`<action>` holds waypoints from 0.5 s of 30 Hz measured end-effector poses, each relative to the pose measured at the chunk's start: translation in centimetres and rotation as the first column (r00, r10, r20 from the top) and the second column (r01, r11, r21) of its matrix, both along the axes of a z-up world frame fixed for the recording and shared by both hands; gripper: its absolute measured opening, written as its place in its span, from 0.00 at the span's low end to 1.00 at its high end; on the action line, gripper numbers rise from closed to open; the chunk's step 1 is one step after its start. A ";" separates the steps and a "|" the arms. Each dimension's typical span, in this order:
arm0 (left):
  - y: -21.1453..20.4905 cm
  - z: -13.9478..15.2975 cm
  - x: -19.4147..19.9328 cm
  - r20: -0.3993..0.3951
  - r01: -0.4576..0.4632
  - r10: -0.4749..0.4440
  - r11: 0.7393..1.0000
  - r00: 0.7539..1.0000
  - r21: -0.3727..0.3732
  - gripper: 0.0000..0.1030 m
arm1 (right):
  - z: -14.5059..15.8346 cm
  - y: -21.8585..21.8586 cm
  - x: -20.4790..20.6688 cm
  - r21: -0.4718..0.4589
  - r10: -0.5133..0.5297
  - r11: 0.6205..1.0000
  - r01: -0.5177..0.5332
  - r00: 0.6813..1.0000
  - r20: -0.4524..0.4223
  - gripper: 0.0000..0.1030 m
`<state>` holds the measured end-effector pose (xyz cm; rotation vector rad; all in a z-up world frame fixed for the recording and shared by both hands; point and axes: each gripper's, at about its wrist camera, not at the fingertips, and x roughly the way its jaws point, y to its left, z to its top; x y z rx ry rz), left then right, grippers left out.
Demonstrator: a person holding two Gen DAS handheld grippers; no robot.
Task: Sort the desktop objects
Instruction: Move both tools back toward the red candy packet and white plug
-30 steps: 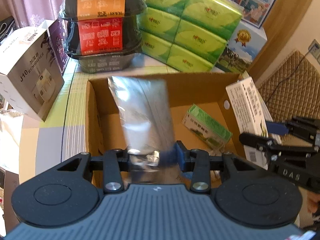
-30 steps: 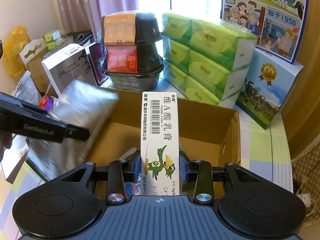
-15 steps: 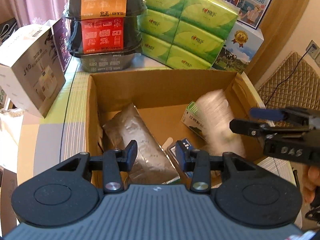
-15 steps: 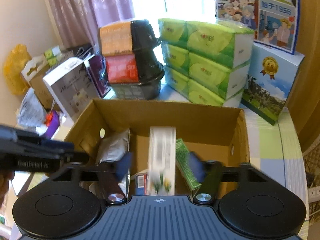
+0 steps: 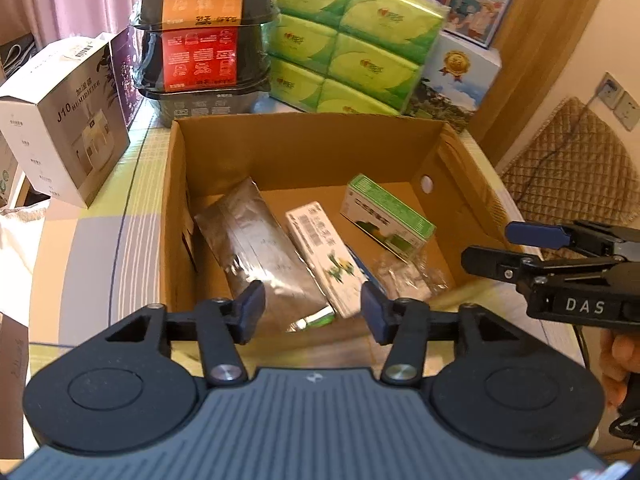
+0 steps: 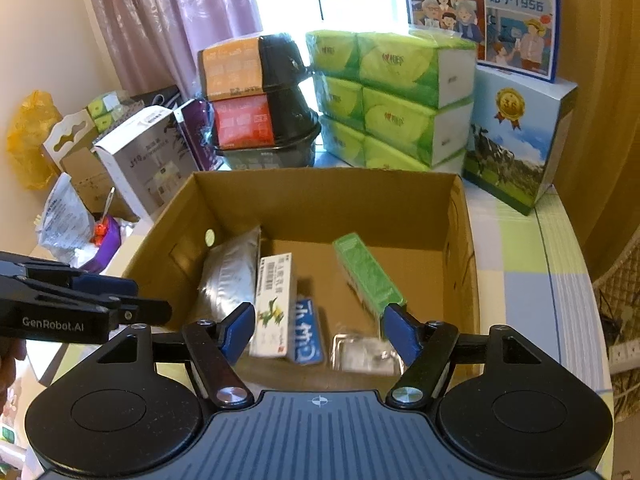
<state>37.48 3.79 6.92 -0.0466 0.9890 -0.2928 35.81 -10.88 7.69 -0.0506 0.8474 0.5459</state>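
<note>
The left gripper [image 5: 312, 310] hangs over the near edge of the cardboard box [image 5: 304, 148], its jaws spread wide with nothing between them. The right gripper [image 6: 318, 330] hovers just beside it, equally wide apart and empty-handed. Five things lie on the box floor: one silver foil pouch [image 5: 260, 252], one white carton with a green bird [image 5: 324, 256] touching it, one blue packet [image 6: 306, 332], one clear plastic wrapper [image 5: 408, 276], and one green box [image 5: 386, 216] farther back. Beyond the box stand three stacked black containers [image 5: 204, 40] and six green tissue packs [image 5: 348, 44].
</note>
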 end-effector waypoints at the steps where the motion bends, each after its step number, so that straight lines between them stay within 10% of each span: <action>1: -0.1 0.2 -0.6 0.002 0.004 -0.004 1.000 1.000 -0.001 0.49 | 0.3 0.0 -0.6 -0.004 0.007 1.000 -0.007 1.000 0.005 0.67; 15: 0.8 2.9 -10.3 0.063 0.006 -0.005 1.000 0.998 -0.021 0.85 | 2.3 -0.8 -11.7 -0.079 0.088 0.993 -0.084 0.995 0.054 0.90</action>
